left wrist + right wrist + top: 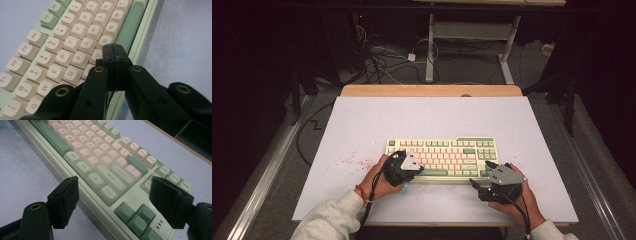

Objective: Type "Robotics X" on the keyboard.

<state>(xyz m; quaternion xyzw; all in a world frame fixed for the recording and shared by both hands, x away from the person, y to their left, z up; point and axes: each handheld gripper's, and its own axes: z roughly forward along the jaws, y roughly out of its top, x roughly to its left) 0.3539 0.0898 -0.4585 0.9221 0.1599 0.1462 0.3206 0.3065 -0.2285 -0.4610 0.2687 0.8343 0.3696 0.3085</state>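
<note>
A cream and green keyboard lies in the middle of the white table. My left gripper comes in over its near left part. In the left gripper view its jaws are shut, pad against pad with nothing between them, and the tips are over the V and B keys beside the green space bar. Whether the tips touch a key I cannot tell. My right gripper is at the keyboard's near right corner. It stands open above the Ctrl key and the arrow keys, holding nothing.
The white tabletop has free room on all sides of the keyboard. Red specks mark it left of the keyboard. A wooden edge runs along the far side. Cables and a desk frame stand on the floor beyond.
</note>
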